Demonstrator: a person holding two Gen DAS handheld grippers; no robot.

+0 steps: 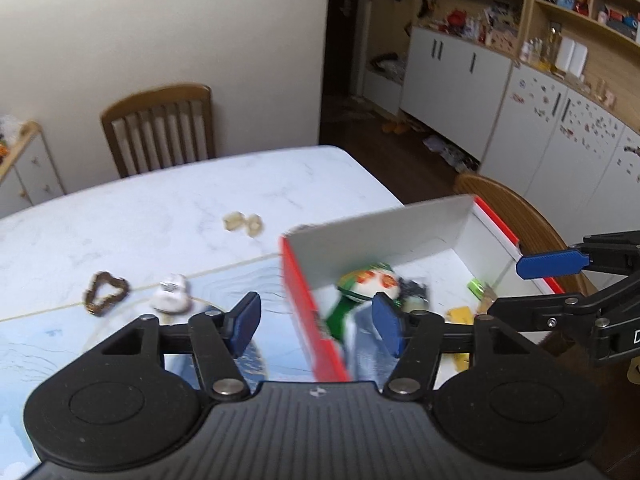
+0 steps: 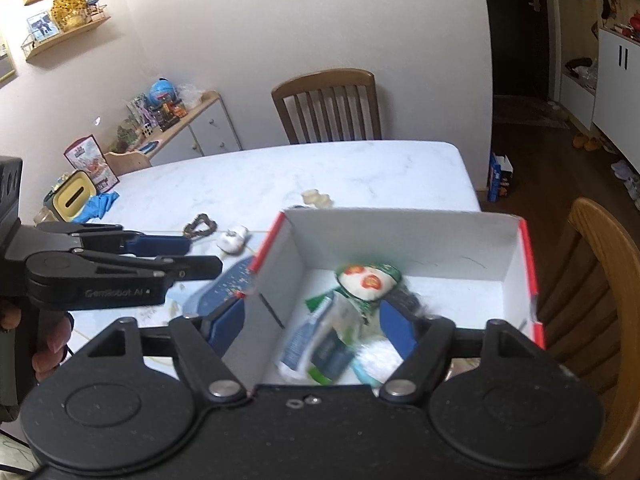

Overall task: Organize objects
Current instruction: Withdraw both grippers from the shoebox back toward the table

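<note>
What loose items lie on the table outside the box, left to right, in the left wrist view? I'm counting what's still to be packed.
Brown beaded bracelet loop → small white figurine → pale yellowish translucent pieces.

- The left gripper (image 1: 316,322) showed a matte black body with a ribbed top plate and two round discs, one at each side.
- Its fingers carried blue pads (image 1: 247,322), and silver rivets pinned the black linkage arms.
- The right gripper (image 2: 312,330) was built the same: black shell, blue pads (image 2: 226,326), silver rivets, and two small screws on the top plate.
- Seen side-on from the right wrist, the left gripper's black flank bore pale lettering, "GenRobot.AI".
- A hand (image 2: 50,344) gripped that handle; what was worn there could not be told.
</note>
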